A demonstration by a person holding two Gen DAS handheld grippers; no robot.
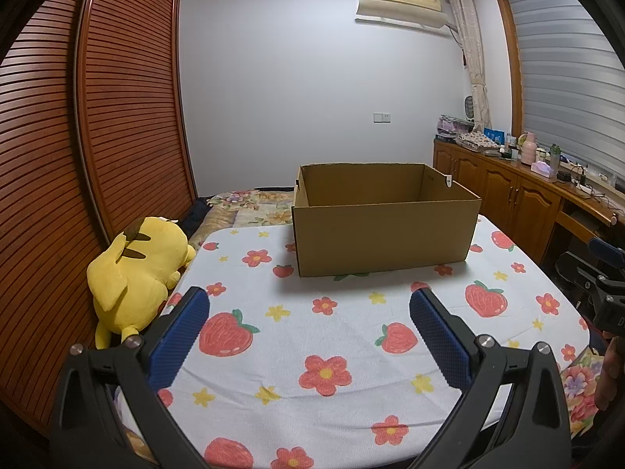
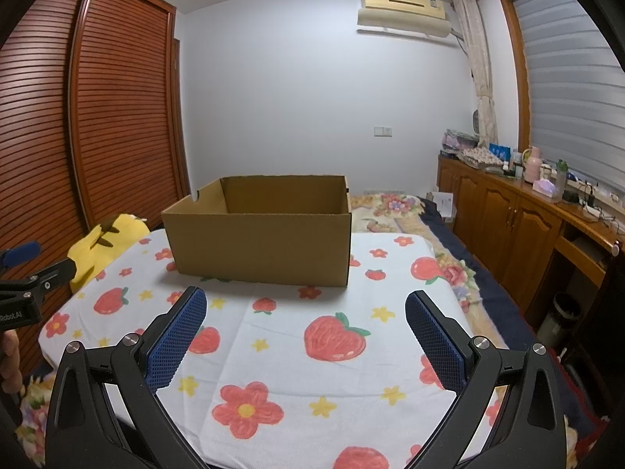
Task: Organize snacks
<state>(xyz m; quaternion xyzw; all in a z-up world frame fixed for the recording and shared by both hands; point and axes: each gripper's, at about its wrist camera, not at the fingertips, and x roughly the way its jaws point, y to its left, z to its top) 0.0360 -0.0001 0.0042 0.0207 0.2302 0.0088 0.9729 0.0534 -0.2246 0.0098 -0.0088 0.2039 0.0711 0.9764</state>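
Observation:
An open brown cardboard box [image 1: 384, 234] stands on a white cloth printed with strawberries and flowers [image 1: 351, 332]; it also shows in the right wrist view [image 2: 259, 248]. Its inside floor is hidden from both views. No snacks are in view. My left gripper [image 1: 308, 305] is open and empty, held above the cloth in front of the box. My right gripper [image 2: 306, 308] is open and empty, also in front of the box. The right gripper's body shows at the right edge of the left wrist view [image 1: 601, 285]; the left gripper's body shows at the left edge of the right wrist view [image 2: 27, 293].
A yellow plush toy [image 1: 140, 273] lies at the cloth's left edge against a slatted wooden wardrobe [image 1: 97, 136]. A floral bedspread [image 2: 410, 211] lies behind the box. A wooden cabinet [image 2: 515, 219] with bottles and clutter runs along the right wall. A small bin [image 2: 558, 320] stands by it.

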